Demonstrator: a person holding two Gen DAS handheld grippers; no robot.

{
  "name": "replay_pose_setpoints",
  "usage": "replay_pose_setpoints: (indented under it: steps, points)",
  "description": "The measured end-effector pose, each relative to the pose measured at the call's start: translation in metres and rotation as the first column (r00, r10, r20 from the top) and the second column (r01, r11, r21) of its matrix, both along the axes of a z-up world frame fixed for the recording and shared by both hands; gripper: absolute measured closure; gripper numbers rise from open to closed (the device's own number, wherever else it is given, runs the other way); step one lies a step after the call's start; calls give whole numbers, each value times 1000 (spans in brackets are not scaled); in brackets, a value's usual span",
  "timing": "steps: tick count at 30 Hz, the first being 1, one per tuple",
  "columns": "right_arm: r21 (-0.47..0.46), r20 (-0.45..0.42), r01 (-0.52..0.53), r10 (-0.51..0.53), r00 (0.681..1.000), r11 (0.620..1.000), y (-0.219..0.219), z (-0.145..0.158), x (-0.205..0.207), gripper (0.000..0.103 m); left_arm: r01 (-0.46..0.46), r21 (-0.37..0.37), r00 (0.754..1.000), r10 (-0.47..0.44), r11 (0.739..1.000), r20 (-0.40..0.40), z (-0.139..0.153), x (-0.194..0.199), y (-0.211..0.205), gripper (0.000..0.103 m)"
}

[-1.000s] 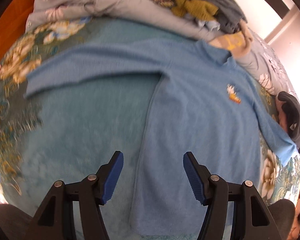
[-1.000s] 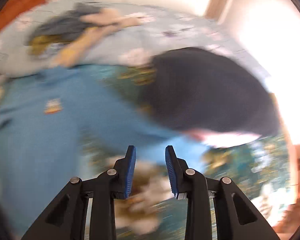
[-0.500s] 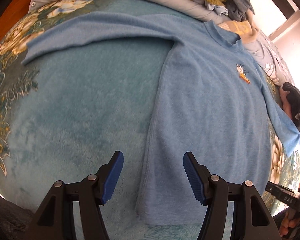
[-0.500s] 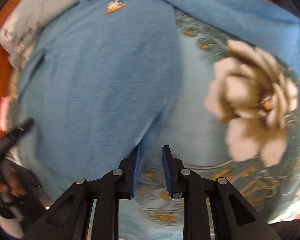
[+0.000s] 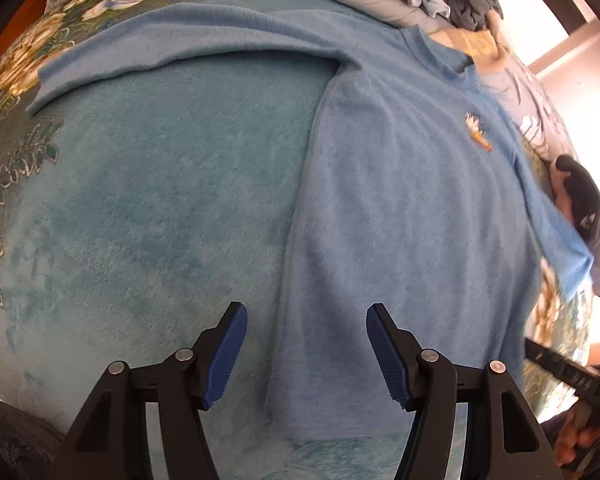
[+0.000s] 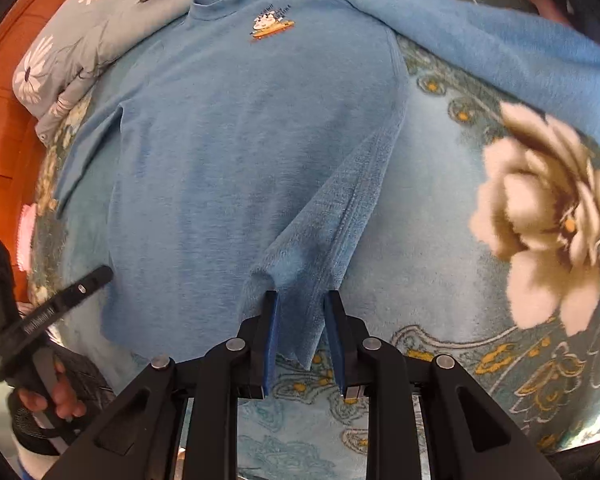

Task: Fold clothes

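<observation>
A teal floral bed (image 5: 140, 220) carries the blue sweater (image 5: 400, 220) spread flat. Only the right view shows its hem corner lifted, pinched in the clenched right claw (image 6: 300, 340); the left claw (image 5: 304, 354) hovers released.

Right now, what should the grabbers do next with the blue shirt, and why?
Probably close the left gripper on the blue shirt hem. Its fingers are wide open around the bottom left corner, while the right gripper already pinches the lifted bottom right corner. With both corners held, the hem can fold upward evenly.
</observation>
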State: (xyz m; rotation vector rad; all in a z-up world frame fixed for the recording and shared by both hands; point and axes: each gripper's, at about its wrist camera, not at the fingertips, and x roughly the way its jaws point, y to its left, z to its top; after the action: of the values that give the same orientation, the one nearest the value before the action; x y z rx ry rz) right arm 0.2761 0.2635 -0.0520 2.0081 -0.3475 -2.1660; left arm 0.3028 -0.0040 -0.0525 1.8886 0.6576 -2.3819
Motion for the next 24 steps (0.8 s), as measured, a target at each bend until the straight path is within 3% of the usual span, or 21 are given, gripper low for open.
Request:
replay_pose_setpoints:
  steps: [6, 11, 15, 19, 24]
  points:
    - [36, 33, -26, 24, 999, 999, 1, -5, -3, 79, 34, 16, 999, -34, 999, -5, -3, -3, 1, 37]
    - [59, 82, -10, 5, 997, 998, 5, -17, -4, 80, -9, 60, 1000, 9, 998, 15, -13, 1, -12, 37]
    - [18, 61, 21, -22, 998, 1000, 17, -18, 2, 96, -44, 99, 999, 43, 994, 14, -14, 6, -21, 37]
    - [-62, 14, 96, -95, 995, 993, 47, -3, 17, 98, -58, 145, 998, 57, 988, 12, -11, 10, -25, 37]
    - [-42, -32, 210, -212, 977, 977, 101, 17, 45, 99, -52, 150, 999, 51, 987, 12, -10, 13, -24, 37]
